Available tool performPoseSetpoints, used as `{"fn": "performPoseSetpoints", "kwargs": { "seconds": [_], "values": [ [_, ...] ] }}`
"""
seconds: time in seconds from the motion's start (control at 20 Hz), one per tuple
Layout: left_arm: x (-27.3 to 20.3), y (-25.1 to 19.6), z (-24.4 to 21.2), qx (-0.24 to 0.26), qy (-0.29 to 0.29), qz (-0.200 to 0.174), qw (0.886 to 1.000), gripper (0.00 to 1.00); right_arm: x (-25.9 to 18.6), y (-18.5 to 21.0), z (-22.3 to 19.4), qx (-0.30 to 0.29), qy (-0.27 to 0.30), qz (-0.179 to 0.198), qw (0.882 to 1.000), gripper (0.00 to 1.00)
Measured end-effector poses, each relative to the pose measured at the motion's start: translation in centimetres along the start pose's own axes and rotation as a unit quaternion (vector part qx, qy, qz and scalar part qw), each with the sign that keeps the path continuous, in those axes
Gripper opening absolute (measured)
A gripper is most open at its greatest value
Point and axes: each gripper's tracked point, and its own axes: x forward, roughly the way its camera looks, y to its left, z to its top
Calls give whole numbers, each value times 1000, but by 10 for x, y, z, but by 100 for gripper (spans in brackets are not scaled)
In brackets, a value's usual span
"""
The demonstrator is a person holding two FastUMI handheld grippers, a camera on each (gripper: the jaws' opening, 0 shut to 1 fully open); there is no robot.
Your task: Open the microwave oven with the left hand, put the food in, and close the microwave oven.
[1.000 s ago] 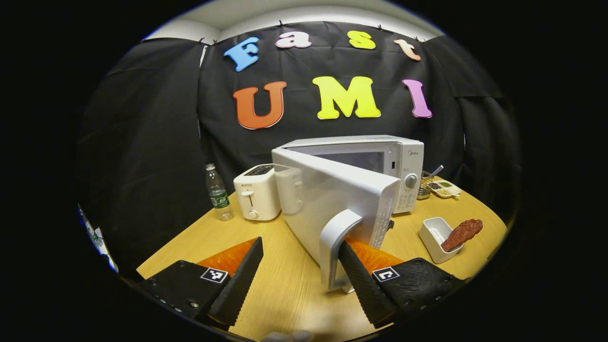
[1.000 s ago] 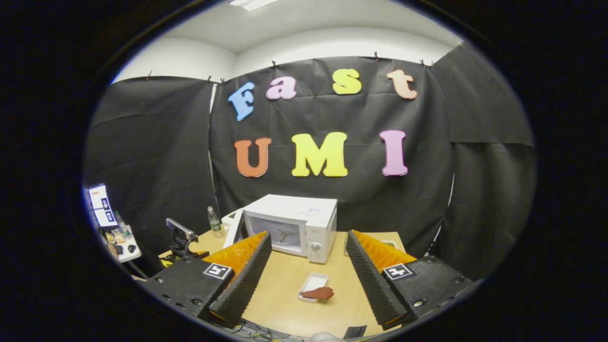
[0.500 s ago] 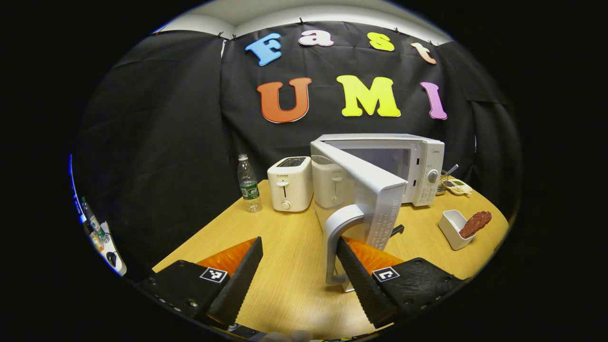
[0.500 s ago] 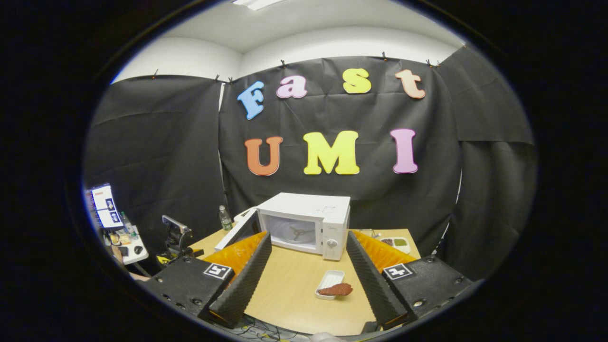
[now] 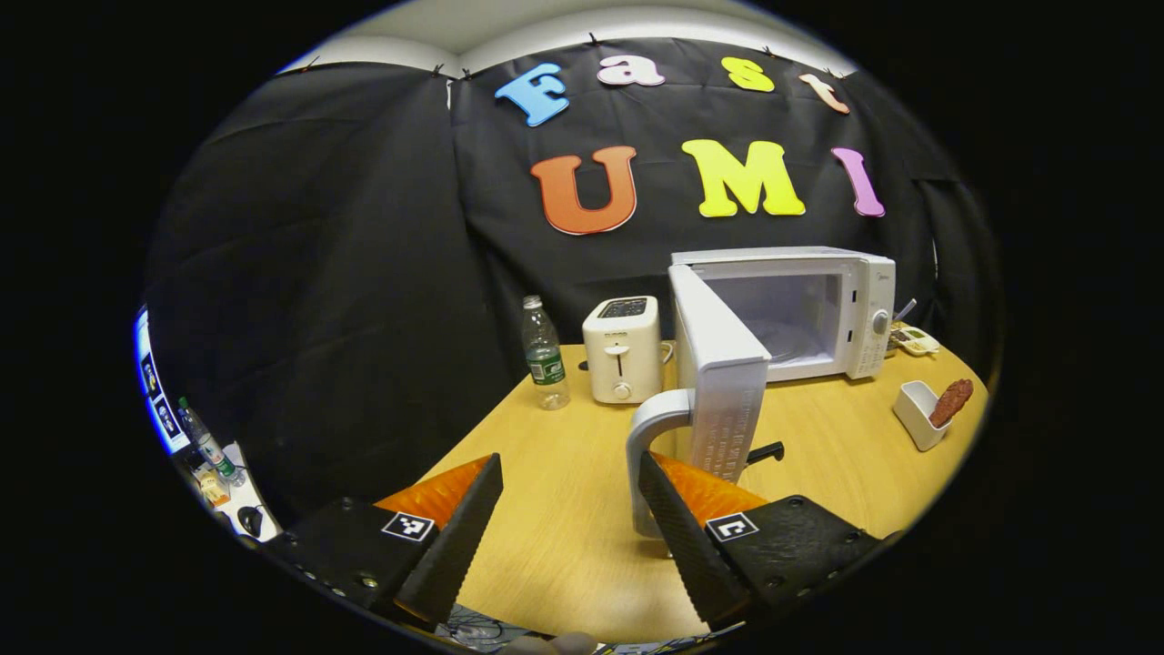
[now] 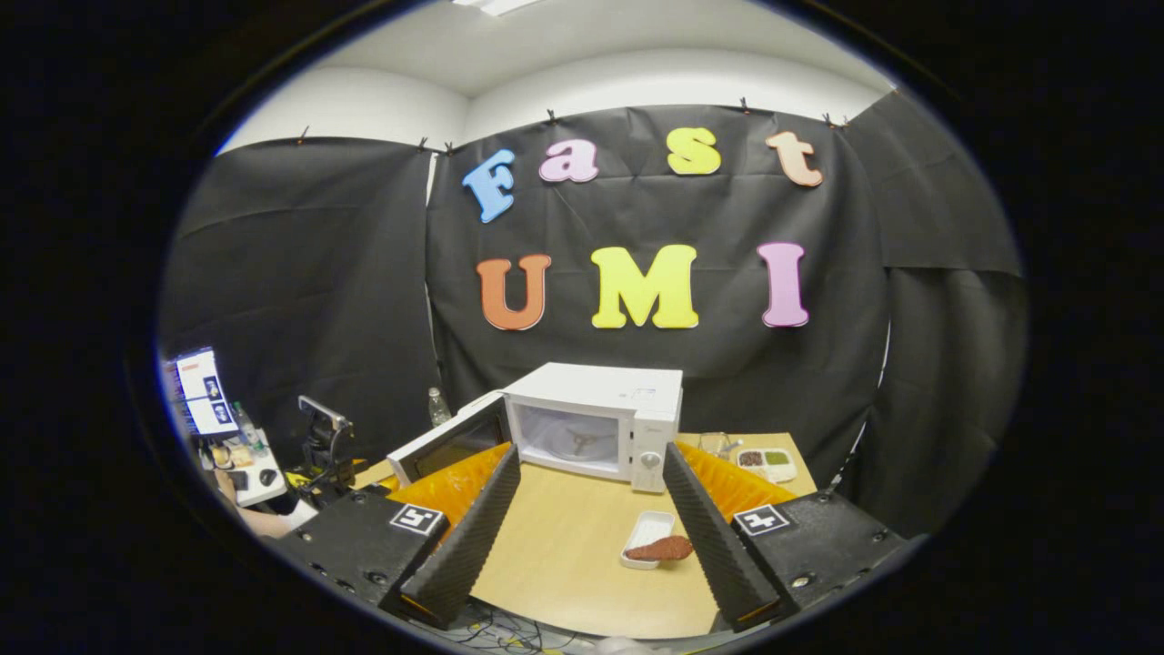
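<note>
At the desk's (image 5: 564,546) near edge, the left gripper (image 5: 568,523), jaws spread, is hooking the microwave (image 5: 818,309) door handle (image 5: 647,455) open, while the wide-open right gripper (image 6: 591,523) is likely reaching next for the food (image 6: 661,549).

Place: I read this as a lab recording booth dressed up as a kitchen corner, not a real home.
Walls: I see black cloth (image 6: 300,273) clipped up as a backdrop, with a white wall (image 6: 637,82) and ceiling above it.
Kitchen props: on one wooden table (image 5: 564,509) I have a microwave (image 5: 800,309) with its door (image 5: 723,382) open, a toaster (image 5: 623,348), a bottle (image 5: 544,353) and a small food tray (image 5: 918,414).
Lab signs: off to the left I see a side desk (image 6: 245,468) with a lit screen (image 6: 202,389) and clutter, and cables (image 6: 509,628) below the table edge.
</note>
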Motion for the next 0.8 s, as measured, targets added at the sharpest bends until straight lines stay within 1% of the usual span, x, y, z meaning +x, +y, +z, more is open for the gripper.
{"fn": "performPoseSetpoints", "kwargs": {
  "seconds": [0.05, 0.1, 0.3, 0.4, 0.45, 0.5, 0.55, 0.6, 0.65, 0.7, 0.8],
  "values": [
    [-1, 6, 1, -8, 0, 5, 1000, 93, 2, 0, -3, -1, 3, -1, 1000, 100],
    [-2, 8, 1, -12, -1, 8, 1000, 93, 3, -1, -6, -1, 6, -1, 1000, 96],
    [-10, 10, -3, -10, -1, 10, 1000, 93, 9, -10, -14, -5, 9, -7, 1000, 96],
    [-15, 12, -5, -11, 4, 13, 1000, 95, 12, -17, -24, -5, 15, -6, 1000, 96],
    [-23, 12, -7, -14, 7, 14, 1000, 95, 15, -23, -33, -2, 20, -7, 1000, 96],
    [-30, 10, -6, -17, 6, 14, 1000, 95, 18, -32, -41, 2, 26, -10, 1000, 100],
    [-38, 6, -4, -16, 5, 12, 1000, 95, 20, -41, -51, 7, 33, -13, 999, 100],
    [-46, 0, -2, -14, 3, 10, 1000, 95, 24, -52, -62, 12, 39, -16, 999, 96],
    [-55, -7, 3, -11, -1, 5, 1000, 95, 28, -63, -76, 19, 50, -21, 998, 100],
    [-63, -16, 8, -7, -5, 0, 1000, 95, 32, -72, -88, 26, 58, -21, 998, 96],
    [-78, -34, 21, -4, -14, -9, 1000, 95, 43, -91, -113, 34, 76, -20, 996, 96]
  ]
}}
